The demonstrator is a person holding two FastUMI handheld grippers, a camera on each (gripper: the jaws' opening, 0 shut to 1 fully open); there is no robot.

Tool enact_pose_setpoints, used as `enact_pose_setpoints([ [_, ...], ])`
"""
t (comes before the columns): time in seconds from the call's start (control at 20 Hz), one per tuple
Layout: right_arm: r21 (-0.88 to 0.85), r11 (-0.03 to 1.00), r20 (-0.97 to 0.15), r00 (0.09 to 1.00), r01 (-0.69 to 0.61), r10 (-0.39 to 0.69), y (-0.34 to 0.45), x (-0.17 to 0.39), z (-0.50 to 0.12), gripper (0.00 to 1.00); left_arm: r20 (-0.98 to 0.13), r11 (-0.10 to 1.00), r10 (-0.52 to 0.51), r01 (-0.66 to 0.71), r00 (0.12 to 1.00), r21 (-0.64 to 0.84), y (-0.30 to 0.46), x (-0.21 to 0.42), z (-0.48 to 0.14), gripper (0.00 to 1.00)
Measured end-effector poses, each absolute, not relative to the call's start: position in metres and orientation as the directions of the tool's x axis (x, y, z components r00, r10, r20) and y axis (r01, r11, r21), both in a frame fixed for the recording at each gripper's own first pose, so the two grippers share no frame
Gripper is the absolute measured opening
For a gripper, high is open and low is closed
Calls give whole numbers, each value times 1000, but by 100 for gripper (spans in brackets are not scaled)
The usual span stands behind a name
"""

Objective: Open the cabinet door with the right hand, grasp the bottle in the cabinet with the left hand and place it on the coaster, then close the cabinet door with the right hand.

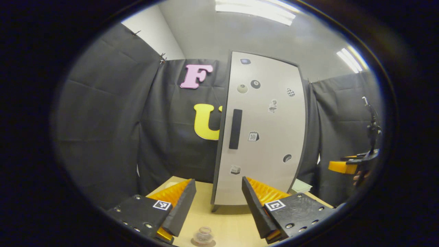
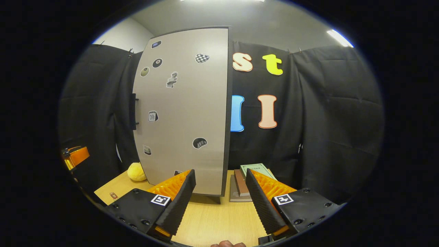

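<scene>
The tall cabinet [image 1: 264, 137] stands on the wooden table, its pale stickered door flat against the front and its black handle [image 1: 235, 129] on the door's left side. A small clear glass bottle [image 1: 204, 235] stands on a round coaster [image 1: 212, 243] at the near edge, just below and between my left gripper's fingers. My left gripper [image 1: 218, 206] is open and holds nothing. In the right gripper view the same door [image 2: 185, 109] faces me with the handle [image 2: 133, 111] at its left edge. My right gripper [image 2: 220, 199] is open and empty, short of the door's lower part.
A stack of books [image 2: 245, 178] lies right of the cabinet, also seen as a green cover [image 1: 301, 187]. A yellow plush [image 2: 136, 171] sits left of the cabinet. The right gripper [image 1: 343, 167] and its hand hover far right. The left gripper [image 2: 75, 156] shows at the left edge.
</scene>
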State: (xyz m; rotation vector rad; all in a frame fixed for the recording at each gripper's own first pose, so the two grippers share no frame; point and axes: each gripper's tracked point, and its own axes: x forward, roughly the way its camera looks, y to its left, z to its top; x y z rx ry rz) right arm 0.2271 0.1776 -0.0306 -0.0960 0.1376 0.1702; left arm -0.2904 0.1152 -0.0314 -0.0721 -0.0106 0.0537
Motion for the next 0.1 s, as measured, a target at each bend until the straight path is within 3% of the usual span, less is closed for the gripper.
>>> enact_pose_setpoints([
  [0.1, -68, 978, -134, 973, -198, 188, 171, 235, -32, 89, 12, 997, 55, -54, 998, -55, 100, -288, -27, 87],
])
